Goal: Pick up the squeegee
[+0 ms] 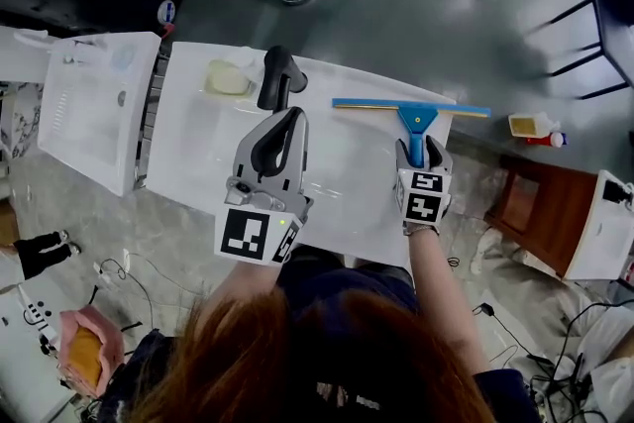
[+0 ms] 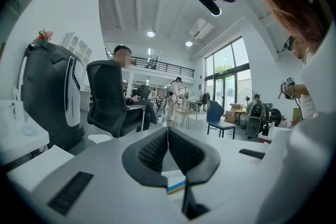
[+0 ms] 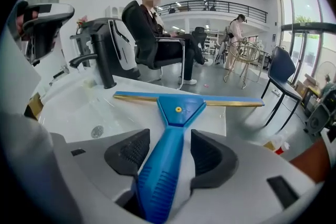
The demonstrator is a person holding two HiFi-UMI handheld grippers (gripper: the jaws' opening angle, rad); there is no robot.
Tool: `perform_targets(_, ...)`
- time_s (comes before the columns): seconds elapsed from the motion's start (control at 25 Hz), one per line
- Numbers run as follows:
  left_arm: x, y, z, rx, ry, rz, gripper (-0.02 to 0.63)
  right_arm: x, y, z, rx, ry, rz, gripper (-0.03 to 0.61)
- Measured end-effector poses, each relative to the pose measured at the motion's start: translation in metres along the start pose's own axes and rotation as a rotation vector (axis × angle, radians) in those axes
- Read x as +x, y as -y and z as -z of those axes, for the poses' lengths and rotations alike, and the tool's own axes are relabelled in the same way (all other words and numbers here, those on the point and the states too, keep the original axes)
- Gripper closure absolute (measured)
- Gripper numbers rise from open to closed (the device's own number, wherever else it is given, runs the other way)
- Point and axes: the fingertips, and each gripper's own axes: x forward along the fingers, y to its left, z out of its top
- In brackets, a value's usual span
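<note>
Blue squeegee (image 1: pixel 416 119) flat on the white counter (image 1: pixel 198 154), to the right of the sink basin (image 3: pixel 79 113). Rests with its blade crosswise at the far edge, a yellow strip along it, handle pointing back toward the person. Straddled at the handle by the right tongs (image 1: pixel 422 152) — jaws apart, one ribbed pad on each side, a sliver of white visible between the right-hand pad and the blue plastic, so not clamped. Left tongs (image 1: pixel 294 114) held above the counter to the squeegee's left, tips pressed together with nothing between them, well apart from the squeegee. Just beyond those tips a black faucet (image 1: pixel 280 74) — and near it, further left, a pale yellow block (image 1: pixel 227 77).
</note>
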Motion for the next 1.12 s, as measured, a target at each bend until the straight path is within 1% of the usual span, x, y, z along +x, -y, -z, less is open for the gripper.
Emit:
perform_targets(0.12,-0.003,-0.003,0.001,-0.006,-0.001,-0.012,0.593,0.002,-0.004,-0.001,-0.012,-0.008,-0.002,0.341)
perform_targets(0.24,-0.005,-0.006,0.0,-0.005,0.002,-0.022,0.593,0.001,-0.003,-0.003,0.015,0.003,0.007,0.361)
perform_targets(0.36,-0.007,-0.009,-0.001,-0.002,0.007,-0.032,0.593,-0.001,0.0,-0.002,0.029,0.019,0.019,0.417)
perform_targets(0.64,-0.01,-0.009,-0.008,0.001,0.021,-0.043,0.593,-0.006,0.002,-0.007,0.09,0.036,-0.033,0.419)
perform_targets(0.84,-0.015,-0.004,-0.019,0.015,0.047,-0.051,0.593,-0.03,0.015,-0.033,0.091,0.139,-0.026,0.419)
perform_targets(1.0,-0.023,0.001,-0.032,0.025,0.07,-0.06,0.592,-0.062,0.02,-0.066,0.082,0.249,-0.029,0.419)
perform_targets(1.12,-0.03,0.006,-0.045,0.034,0.094,-0.066,0.594,-0.094,0.021,-0.095,0.075,0.352,-0.031,0.419)
